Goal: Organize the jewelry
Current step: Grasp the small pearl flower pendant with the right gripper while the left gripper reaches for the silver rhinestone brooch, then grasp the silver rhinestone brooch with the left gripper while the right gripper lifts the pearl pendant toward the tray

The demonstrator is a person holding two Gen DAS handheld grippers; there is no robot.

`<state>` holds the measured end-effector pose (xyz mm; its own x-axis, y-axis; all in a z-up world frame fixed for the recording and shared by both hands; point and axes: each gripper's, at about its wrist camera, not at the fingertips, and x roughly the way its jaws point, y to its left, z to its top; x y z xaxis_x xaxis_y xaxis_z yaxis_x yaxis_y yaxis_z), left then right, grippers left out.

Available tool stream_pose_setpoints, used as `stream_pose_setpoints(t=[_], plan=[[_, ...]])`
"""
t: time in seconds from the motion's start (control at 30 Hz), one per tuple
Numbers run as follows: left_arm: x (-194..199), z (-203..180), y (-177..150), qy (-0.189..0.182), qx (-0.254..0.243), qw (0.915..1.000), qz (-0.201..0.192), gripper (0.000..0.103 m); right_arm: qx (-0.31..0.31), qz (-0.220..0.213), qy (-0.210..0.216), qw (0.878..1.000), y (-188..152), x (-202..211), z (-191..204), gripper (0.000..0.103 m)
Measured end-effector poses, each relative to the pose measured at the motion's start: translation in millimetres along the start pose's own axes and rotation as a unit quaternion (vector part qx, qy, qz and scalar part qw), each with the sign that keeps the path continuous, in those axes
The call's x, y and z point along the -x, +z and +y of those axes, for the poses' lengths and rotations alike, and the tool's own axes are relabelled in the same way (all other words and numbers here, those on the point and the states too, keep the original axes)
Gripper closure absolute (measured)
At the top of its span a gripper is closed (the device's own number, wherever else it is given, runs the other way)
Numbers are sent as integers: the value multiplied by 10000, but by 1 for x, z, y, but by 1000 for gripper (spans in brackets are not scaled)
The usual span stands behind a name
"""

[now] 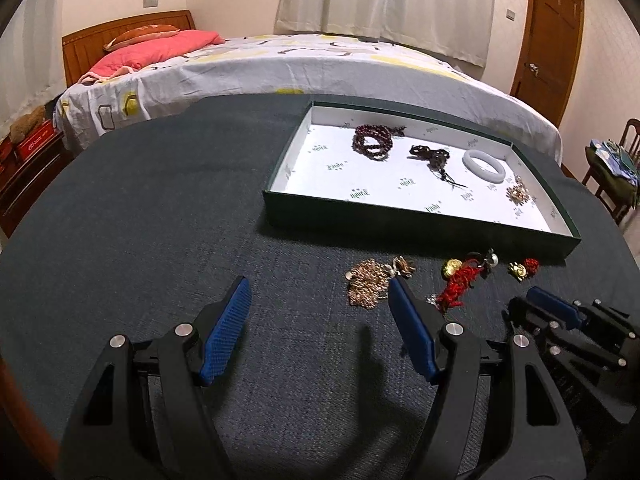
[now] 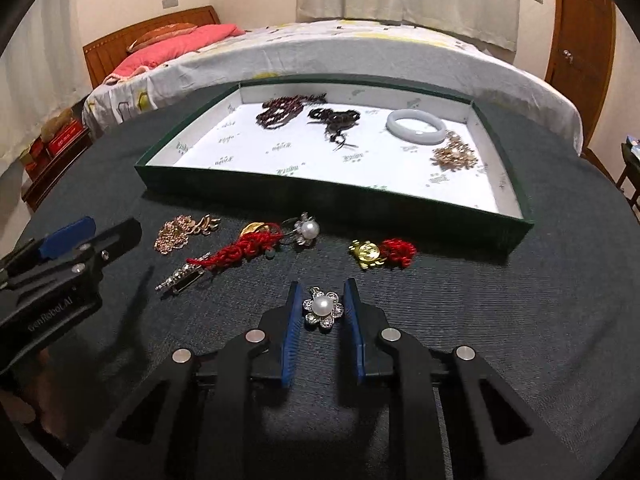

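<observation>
On the dark blue-grey woven tablecloth [image 2: 500, 320] the right gripper [image 2: 323, 312] points down at a silver flower-shaped brooch with a white pearl centre [image 2: 322, 309], which lies between its blue ribbed pads [image 2: 291, 332]; the pads stand narrowly apart on either side of the brooch, close to its petals, but whether they actually press on it cannot be told. The left gripper [image 1: 320, 332] hovers over bare cloth with its fingers spread wide and nothing between them. Beyond both grippers sits a shallow dark green rectangular box with a white printed lining [image 2: 332, 194], holding a coil of dark red beads [image 2: 280, 110], a tangle of dark brown beads with cords [image 2: 334, 120], a pale white-lilac stone bangle [image 2: 416, 126] and a gold filigree brooch [image 2: 454, 156]. Loose on the cloth in front of the box lie a rose-gold chain pile [image 2: 174, 234], a red knotted cord with a gold charm [image 2: 240, 250], a second pearl flower brooch [image 2: 306, 230], a long rhinestone clip [image 2: 182, 276] and a gold coin charm with red tassel [image 2: 380, 254]. Behind the table stands a bed with a white patterned cover [image 2: 360, 52] and pink pillows [image 2: 180, 46].
</observation>
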<state>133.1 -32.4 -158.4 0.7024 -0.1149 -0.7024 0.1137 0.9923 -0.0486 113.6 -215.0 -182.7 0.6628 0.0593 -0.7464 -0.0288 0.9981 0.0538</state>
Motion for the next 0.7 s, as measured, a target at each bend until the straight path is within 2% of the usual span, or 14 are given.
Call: stream_pose_setpoints(t=[0.33, 0.4, 0.7], plan=[[-4, -23, -7, -301, -301, 9990, 109, 35, -284, -107, 3, 9995, -5, 15, -26, 81], [-6, -29, -8, -349, -388, 9985, 151, 44, -329, -108, 7, 9994, -7, 17, -29, 81], [-16, -42, -14, -465, -640, 9962, 374, 58, -500, -104, 79, 9987, -14, 20, -41, 81]])
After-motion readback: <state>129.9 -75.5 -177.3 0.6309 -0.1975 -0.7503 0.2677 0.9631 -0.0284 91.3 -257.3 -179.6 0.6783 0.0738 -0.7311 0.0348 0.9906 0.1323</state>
